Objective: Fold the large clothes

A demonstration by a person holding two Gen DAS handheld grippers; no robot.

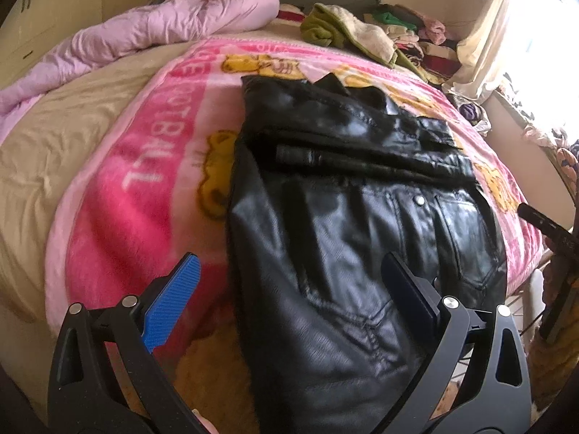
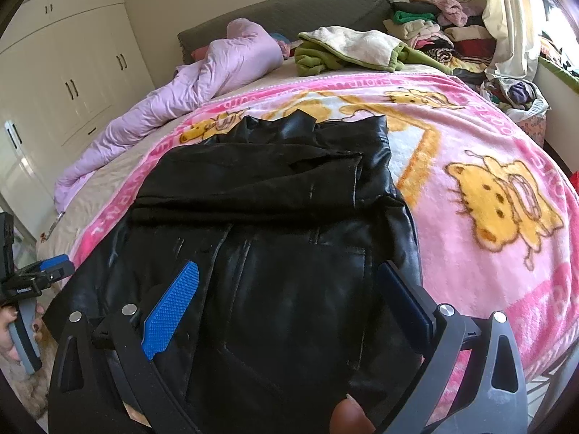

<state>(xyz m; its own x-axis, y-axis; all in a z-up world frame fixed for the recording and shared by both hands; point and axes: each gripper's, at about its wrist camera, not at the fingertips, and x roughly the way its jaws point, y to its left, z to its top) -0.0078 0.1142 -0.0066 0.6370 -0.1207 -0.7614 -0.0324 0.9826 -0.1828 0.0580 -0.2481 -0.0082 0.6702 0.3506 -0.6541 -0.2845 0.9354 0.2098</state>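
A black leather jacket [image 1: 347, 195] lies partly folded on a pink cartoon blanket [image 1: 144, 166], its sleeves laid across the chest and the collar at the far end. It also shows in the right wrist view [image 2: 275, 224]. My left gripper [image 1: 289, 271] is open and empty, hovering over the jacket's near left edge. My right gripper [image 2: 289, 278] is open and empty above the jacket's lower part. The left gripper also shows at the left edge of the right wrist view [image 2: 39, 275]. The right gripper's body shows at the right edge of the left wrist view [image 1: 550, 231].
A lilac duvet [image 2: 173, 97] is bunched at the far left of the bed. A green and cream garment [image 2: 354, 50] and stacked clothes [image 2: 434, 32] lie near the headboard. White wardrobes [image 2: 72, 72] stand left, a curtain [image 2: 506, 18] right.
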